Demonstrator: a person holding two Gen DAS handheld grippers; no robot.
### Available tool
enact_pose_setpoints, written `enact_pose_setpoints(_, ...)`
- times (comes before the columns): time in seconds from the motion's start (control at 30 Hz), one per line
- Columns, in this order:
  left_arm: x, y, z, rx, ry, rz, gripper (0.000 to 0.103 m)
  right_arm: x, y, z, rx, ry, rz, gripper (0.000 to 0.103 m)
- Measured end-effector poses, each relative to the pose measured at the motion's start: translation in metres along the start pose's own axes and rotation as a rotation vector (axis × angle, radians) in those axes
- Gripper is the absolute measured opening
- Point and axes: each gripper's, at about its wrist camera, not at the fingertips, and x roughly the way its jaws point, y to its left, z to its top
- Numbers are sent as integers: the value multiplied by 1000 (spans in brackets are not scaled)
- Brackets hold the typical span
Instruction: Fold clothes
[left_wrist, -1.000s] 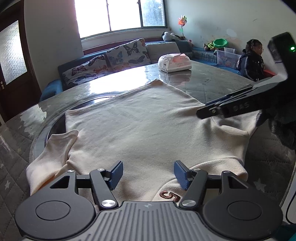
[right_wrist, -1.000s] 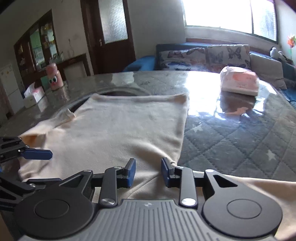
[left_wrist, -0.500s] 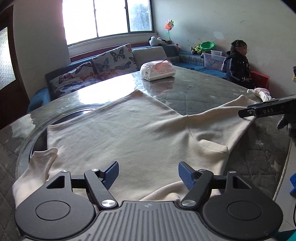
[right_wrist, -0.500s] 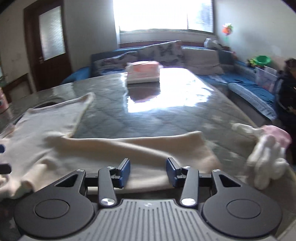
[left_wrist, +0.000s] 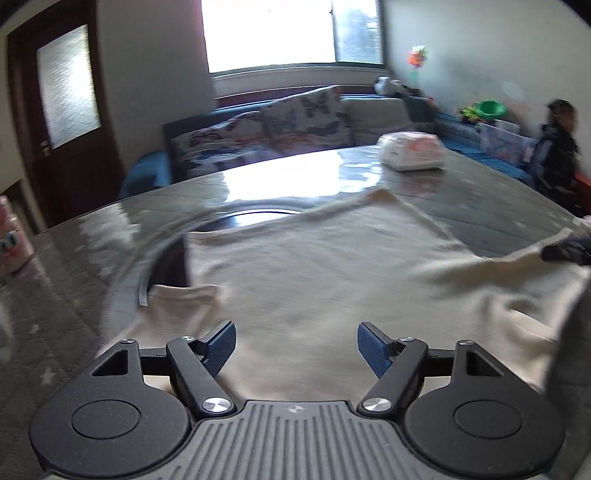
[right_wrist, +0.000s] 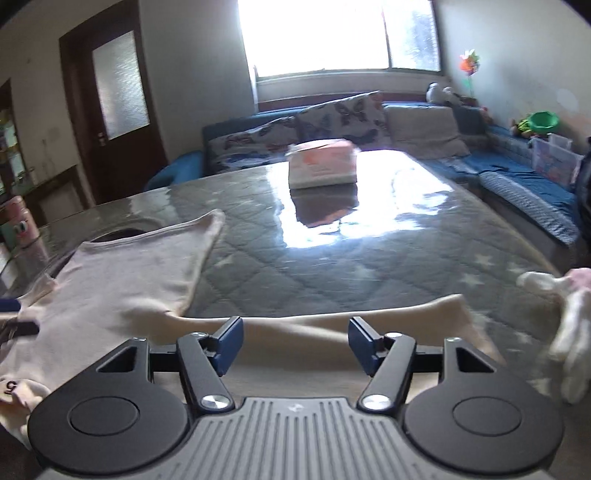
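The cream long-sleeved knit top lies spread flat on the grey quilted worktop. Right tongs have just widened, released above the sleeve; left tongs likewise released. Next grasp pending.

A round table under glossy grey star-quilted cover carries a spread cream top, a white tissue pack and small pale garments.

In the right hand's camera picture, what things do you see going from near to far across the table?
Right gripper → cream sleeve → bare quilted table → tissue pack → sofa cushions → window.
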Motion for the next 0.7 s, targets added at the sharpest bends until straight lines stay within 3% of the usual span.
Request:
enact_pose_setpoints(0.13, 25, 34, 13, -63, 35, 78, 76, 10, 15, -2, -27, 11, 24, 81)
enact_pose_setpoints(0.33, 57, 52, 23, -83, 82, 85, 73, 17, 19, -6, -30, 29, 26, 85)
enact_pose_setpoints(0.43, 67, 51, 23, -78, 98, 89, 67, 18, 21, -6, -42, 32, 25, 87)
enact_pose_setpoints(0.53, 71, 56, 22, -109, 100, 75, 53, 18, 22, -6, -48, 36, 25, 87)
enact_pose_setpoints(0.6, 68, 61, 22, -133, 100, 68, 34, 19, 22, -6, -53, 38, 25, 88)
enact_pose_setpoints(0.7, 62, 73, 22, -174, 89, 56, 19, 19, 23, -4, -57, 40, 23, 88)
